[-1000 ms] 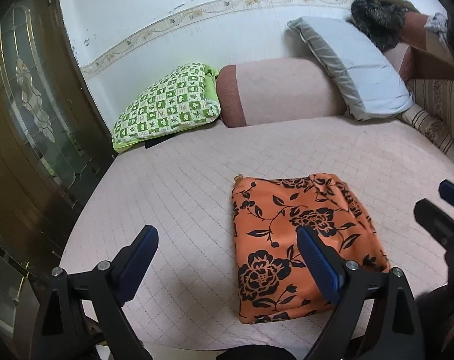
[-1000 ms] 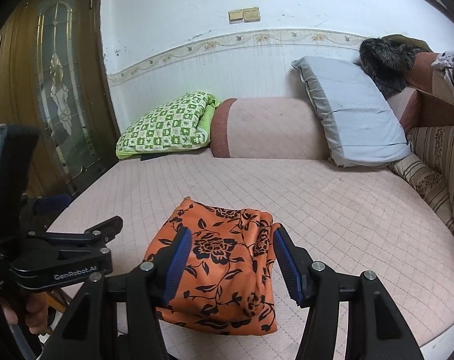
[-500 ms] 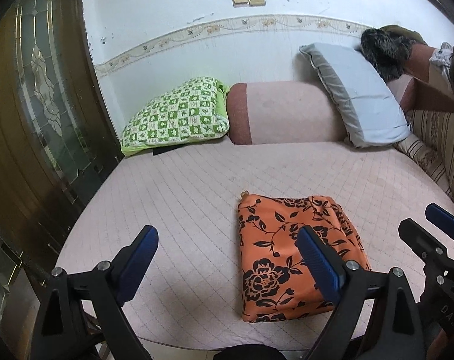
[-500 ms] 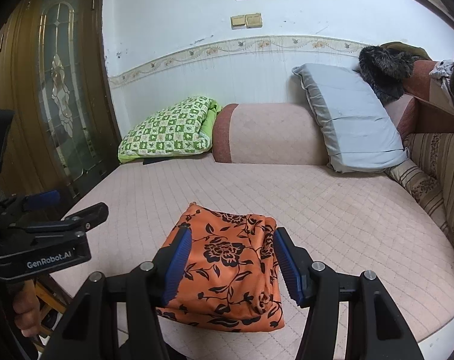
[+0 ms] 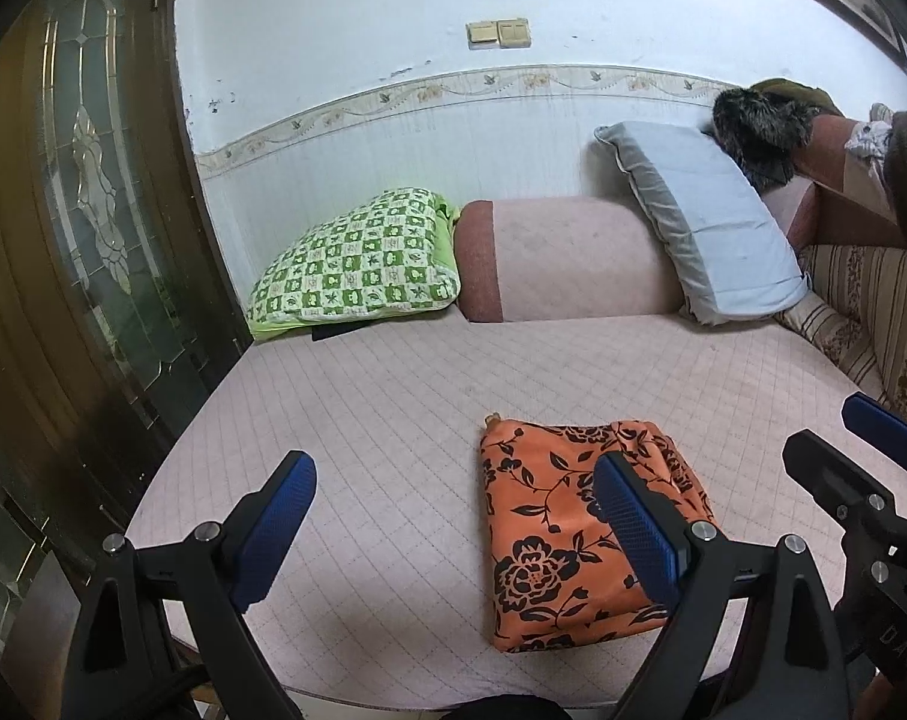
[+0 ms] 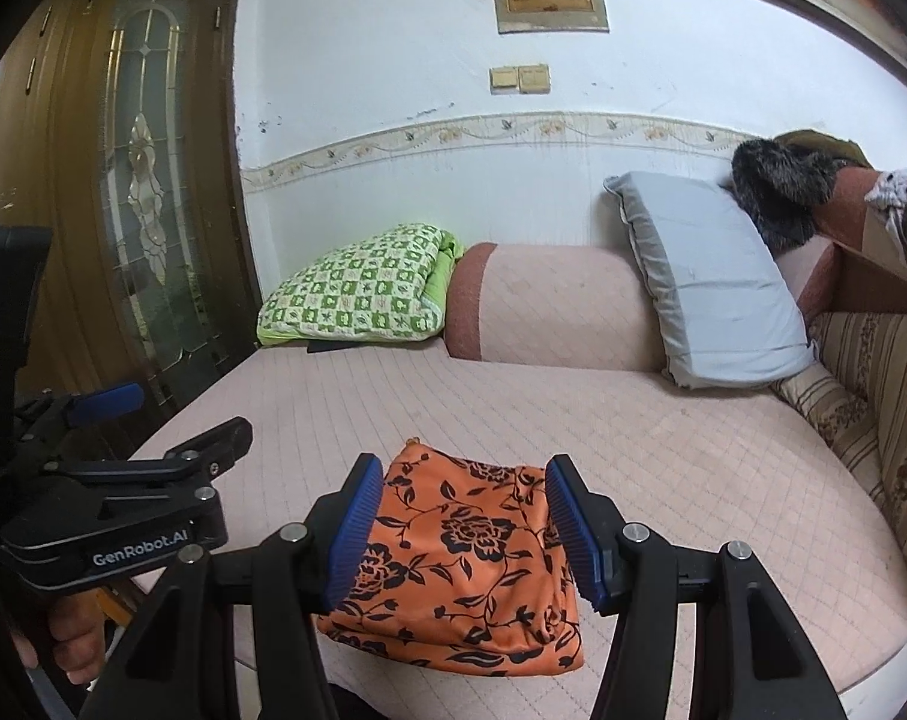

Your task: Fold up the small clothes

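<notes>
Folded cloth [image 5: 564, 525] showing orange with black flowers. Bed [image 5: 393, 408] wearing pale pink quilted diamond cover. 1 pillow [image 5: 357, 267] showing green-white checks, 1 pillow [image 5: 711, 228] grey-blue. Bolster [image 5: 567, 261] showing pink with a brick-red band. Fingers [image 6: 351, 534] carrying blue pads on black frames.

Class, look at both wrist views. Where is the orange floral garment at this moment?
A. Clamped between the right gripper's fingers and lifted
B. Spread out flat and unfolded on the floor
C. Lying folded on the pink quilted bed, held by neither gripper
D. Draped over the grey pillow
C: the orange floral garment lies as a folded rectangle on the pink quilted bed, and both the left gripper and right gripper stand open above it, untouching.
</notes>
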Motion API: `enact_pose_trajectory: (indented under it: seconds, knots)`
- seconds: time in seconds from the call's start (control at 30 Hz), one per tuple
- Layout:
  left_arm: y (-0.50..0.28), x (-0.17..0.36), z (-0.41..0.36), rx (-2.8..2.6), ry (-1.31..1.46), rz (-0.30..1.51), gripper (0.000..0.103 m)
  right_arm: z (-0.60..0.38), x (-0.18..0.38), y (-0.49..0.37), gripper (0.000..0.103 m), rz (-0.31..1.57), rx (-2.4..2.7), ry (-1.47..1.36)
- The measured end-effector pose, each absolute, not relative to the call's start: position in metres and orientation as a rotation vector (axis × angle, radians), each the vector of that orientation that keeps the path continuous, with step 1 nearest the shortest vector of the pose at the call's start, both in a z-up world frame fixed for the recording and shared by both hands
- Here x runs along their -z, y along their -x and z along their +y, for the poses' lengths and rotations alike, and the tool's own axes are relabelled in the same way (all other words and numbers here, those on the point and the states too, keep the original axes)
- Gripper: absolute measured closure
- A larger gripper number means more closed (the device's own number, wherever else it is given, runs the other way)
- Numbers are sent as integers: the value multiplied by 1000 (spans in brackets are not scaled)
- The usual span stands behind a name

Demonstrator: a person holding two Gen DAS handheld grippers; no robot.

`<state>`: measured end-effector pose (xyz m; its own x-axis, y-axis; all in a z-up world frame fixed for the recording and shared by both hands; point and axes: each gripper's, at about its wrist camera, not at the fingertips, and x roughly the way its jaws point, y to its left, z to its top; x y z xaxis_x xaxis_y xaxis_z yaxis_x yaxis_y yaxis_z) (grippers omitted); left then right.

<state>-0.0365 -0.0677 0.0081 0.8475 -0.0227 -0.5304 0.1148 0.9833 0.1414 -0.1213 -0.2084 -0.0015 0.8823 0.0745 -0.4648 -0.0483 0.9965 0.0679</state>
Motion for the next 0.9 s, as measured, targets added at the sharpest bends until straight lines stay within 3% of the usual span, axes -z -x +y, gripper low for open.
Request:
enact_pose_trajectory:
  seconds: [0.9]
  knots:
    - [40, -38, -80, 64, -138, 504, 9, -219, -15, 131, 43, 458, 42, -75]
